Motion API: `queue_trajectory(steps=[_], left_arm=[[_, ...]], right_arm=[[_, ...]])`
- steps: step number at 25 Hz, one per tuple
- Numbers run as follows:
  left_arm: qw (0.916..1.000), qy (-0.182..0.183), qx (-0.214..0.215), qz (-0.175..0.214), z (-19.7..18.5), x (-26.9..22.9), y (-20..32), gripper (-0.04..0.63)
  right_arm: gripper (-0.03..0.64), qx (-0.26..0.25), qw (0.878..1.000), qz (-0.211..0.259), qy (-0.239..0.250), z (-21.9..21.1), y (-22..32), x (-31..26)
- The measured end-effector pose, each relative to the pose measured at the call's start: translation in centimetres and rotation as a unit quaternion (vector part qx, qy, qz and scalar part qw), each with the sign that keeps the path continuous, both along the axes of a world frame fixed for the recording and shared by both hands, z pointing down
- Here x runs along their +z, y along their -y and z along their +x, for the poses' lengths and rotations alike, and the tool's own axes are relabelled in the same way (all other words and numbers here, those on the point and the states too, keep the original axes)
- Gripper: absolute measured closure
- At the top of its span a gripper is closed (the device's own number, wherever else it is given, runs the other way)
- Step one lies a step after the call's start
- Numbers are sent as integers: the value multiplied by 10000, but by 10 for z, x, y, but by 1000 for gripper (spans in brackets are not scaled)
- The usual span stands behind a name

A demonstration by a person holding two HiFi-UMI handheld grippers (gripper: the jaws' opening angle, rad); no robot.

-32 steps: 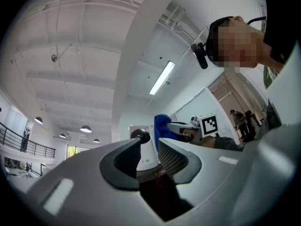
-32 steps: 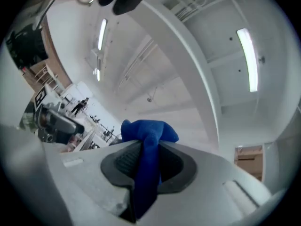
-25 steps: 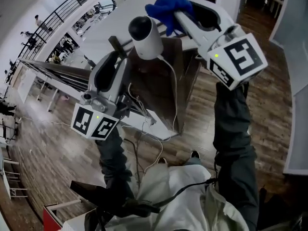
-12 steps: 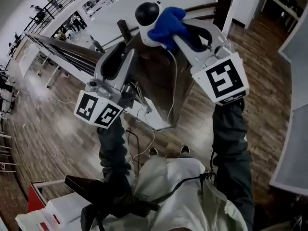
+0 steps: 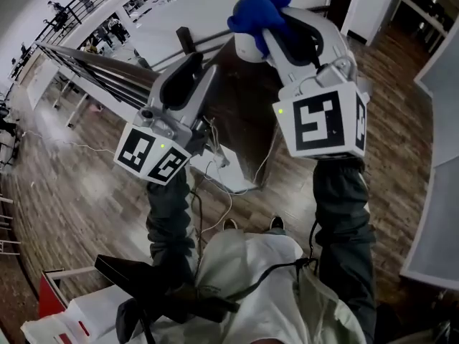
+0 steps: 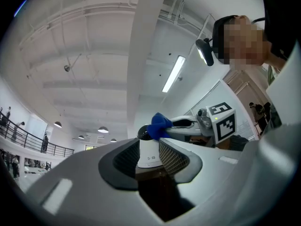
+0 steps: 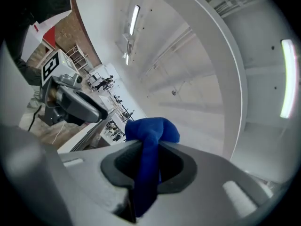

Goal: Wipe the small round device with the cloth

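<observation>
The small round device [image 6: 149,154] is a white cylinder with a black domed top. It stands upright between the mesh pads of my left gripper [image 6: 149,147], which is shut on it. In the head view only a bit of the device's white body [image 5: 246,47] shows beyond my left gripper [image 5: 201,63]. My right gripper [image 5: 276,21] is shut on a bunched blue cloth [image 5: 259,9] and presses it onto the device's top. The cloth [image 7: 149,140] hangs between the right jaws. From the left gripper view the cloth [image 6: 159,124] covers part of the black dome.
A brown panel [image 5: 237,120] stands below both grippers, with white cables [image 5: 215,213] hanging to the wooden floor [image 5: 72,192]. A metal railing [image 5: 93,63] runs at the left. The person's legs and feet are beneath. A pale panel [image 5: 430,213] lies at the right.
My right gripper has carried the cloth from the device's side over its top, so the black dome is now hidden in the head view. The left gripper has barely shifted.
</observation>
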State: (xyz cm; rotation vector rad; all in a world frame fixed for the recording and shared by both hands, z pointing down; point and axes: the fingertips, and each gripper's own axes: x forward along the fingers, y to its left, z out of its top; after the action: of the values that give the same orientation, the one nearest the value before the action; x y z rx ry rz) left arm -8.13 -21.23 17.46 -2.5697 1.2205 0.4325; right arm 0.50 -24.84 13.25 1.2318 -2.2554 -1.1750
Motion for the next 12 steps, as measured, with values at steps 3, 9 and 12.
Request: queue_trajectory(steps=[3, 9, 12], left_arm=[[10000, 5, 88, 13, 0, 0, 2, 480], [9996, 70, 272, 99, 9, 0, 6, 514], [9994, 70, 297, 161, 11, -6, 5, 547]], right_arm=[[540, 107, 9980, -531, -335, -1, -8, 39], [540, 41, 9986, -484, -214, 0, -12, 26], [540, -6, 9995, -313, -15, -4, -8, -24]])
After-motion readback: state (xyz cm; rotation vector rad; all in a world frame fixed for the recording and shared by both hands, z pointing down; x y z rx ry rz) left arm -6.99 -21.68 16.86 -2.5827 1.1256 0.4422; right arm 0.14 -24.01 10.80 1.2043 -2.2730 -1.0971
